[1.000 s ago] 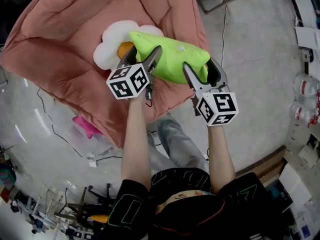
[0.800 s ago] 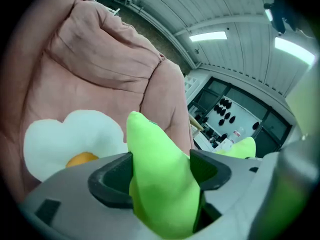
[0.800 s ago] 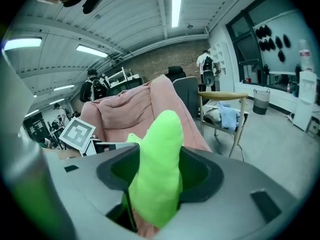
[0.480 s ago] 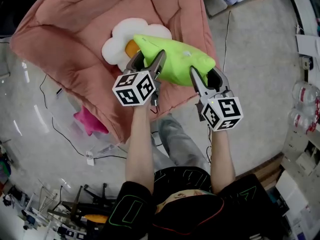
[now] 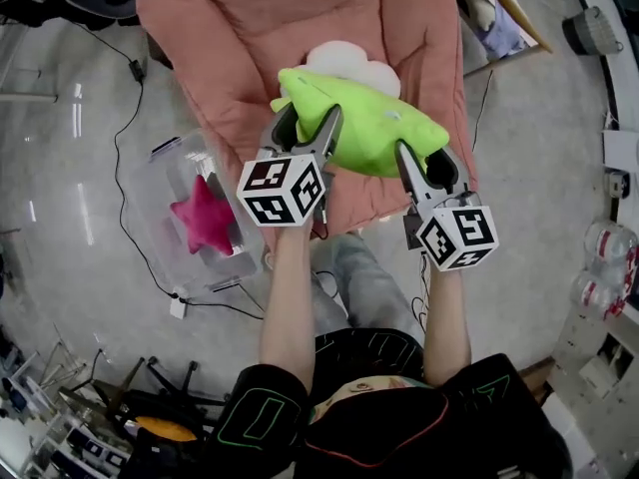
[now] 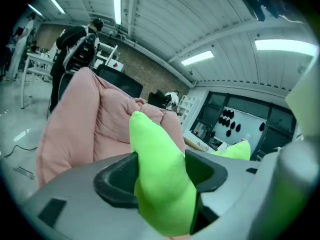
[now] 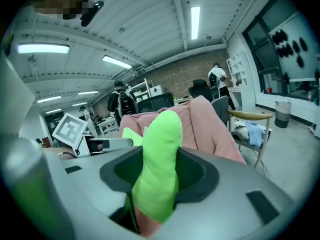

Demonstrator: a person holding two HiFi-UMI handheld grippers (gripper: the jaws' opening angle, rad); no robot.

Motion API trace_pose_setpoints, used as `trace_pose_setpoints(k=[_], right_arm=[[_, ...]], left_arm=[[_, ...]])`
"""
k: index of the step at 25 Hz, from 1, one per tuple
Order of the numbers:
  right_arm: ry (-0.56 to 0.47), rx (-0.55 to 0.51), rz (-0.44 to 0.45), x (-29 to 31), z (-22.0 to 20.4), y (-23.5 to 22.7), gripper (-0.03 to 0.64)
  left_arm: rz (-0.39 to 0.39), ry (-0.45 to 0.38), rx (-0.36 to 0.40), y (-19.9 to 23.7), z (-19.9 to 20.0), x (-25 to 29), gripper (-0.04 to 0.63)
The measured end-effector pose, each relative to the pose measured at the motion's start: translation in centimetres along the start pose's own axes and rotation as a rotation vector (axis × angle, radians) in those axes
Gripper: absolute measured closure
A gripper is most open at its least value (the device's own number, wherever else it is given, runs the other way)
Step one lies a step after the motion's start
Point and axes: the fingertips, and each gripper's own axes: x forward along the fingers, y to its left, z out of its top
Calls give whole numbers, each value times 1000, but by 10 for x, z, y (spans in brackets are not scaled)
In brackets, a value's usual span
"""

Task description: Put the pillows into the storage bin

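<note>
The left claw (image 5: 308, 128) and right claw (image 5: 423, 166), jaws just closed tighter, each pinched one end of the green pillow (image 5: 371, 126) that spanned them. The storage bin (image 5: 165, 168) lay below-left of the left claw, the nearer one.

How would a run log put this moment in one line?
green pillow: held | left gripper, right gripper: jaws just closed on it | bin: pink star inside | white pillow: on cushion

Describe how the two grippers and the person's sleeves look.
The left gripper and the right gripper match: grey two-jaw bodies, each carrying a white cube with black square markers. The person's shirt is black, short-sleeved, with green outline print.
</note>
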Motion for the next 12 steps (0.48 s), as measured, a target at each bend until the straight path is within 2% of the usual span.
trace_pose_setpoints(k=[6,12], right_arm=[[-68,-44,123,1,36,86,422],[-101,-86,265,7,56,174,422]], left_arm=[[84,-148,42,29,61,-91,316],[201,-271,65,65,103,-183,319]])
